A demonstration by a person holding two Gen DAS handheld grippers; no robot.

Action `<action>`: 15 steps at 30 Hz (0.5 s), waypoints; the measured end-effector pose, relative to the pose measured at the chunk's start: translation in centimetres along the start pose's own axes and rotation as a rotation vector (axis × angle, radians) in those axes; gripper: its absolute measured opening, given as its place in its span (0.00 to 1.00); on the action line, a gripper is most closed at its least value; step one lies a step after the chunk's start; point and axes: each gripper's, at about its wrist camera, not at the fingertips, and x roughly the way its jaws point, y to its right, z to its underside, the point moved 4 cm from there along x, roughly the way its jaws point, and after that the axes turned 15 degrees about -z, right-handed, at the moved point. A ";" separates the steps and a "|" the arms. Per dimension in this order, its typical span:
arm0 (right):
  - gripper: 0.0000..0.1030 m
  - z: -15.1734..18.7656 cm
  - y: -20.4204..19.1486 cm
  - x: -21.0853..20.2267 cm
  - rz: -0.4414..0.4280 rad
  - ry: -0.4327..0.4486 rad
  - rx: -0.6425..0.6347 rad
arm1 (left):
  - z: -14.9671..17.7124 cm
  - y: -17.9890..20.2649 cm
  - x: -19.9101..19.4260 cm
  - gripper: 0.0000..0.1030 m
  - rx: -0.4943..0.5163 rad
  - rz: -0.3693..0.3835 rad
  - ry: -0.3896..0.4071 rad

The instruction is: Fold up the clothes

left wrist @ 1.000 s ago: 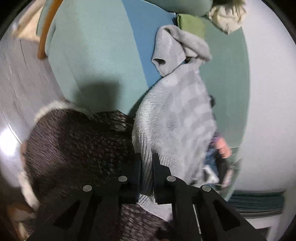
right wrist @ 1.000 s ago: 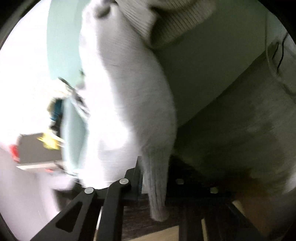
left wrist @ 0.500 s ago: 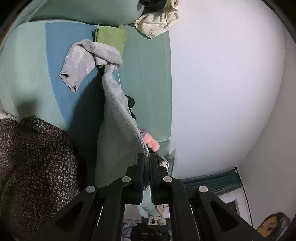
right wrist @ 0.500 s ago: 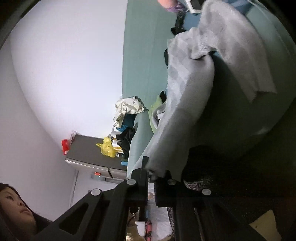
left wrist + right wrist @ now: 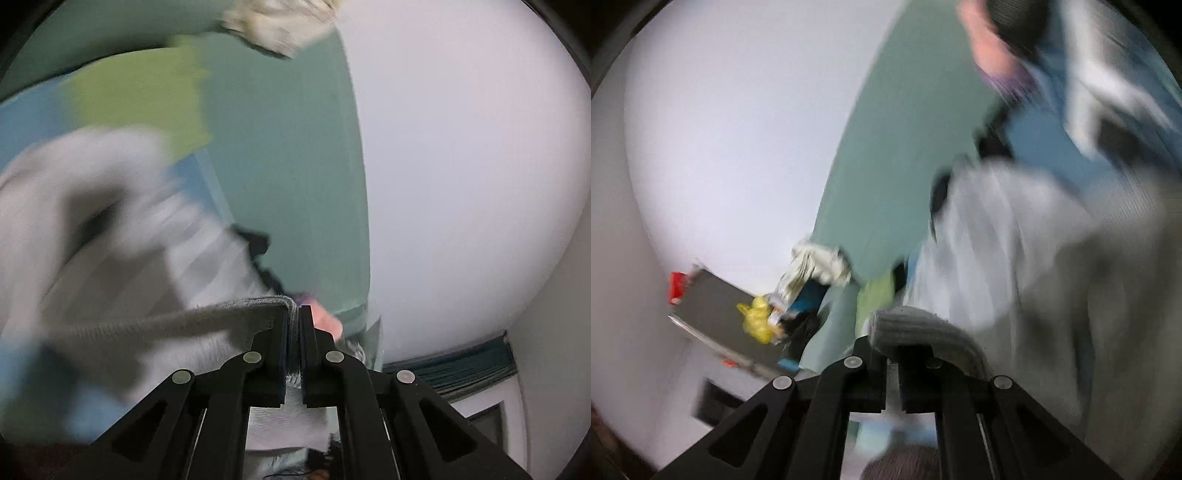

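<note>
Sweater [image 5: 122, 266], pinched by both grippers, now hangs lifted above the bed [image 5: 291, 155].

tight on the sweater side, open by the wall

grey sweater [image 5: 110, 229] billows across the left gripper's left side, blocking passage. bare wall [image 5: 461, 166] to its right leaves open air. cluttered grey cabinet [image 5: 713, 314] stands well off.

A teal-and-blue bed [image 5: 288, 155] carries a green cloth [image 5: 140, 99] and cream garment [image 5: 277, 22].
</note>
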 end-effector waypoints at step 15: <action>0.77 1.0 9.9 8.3 0.234 -0.141 0.132 | 1.4 -2.3 13.3 0.79 0.154 -0.402 0.009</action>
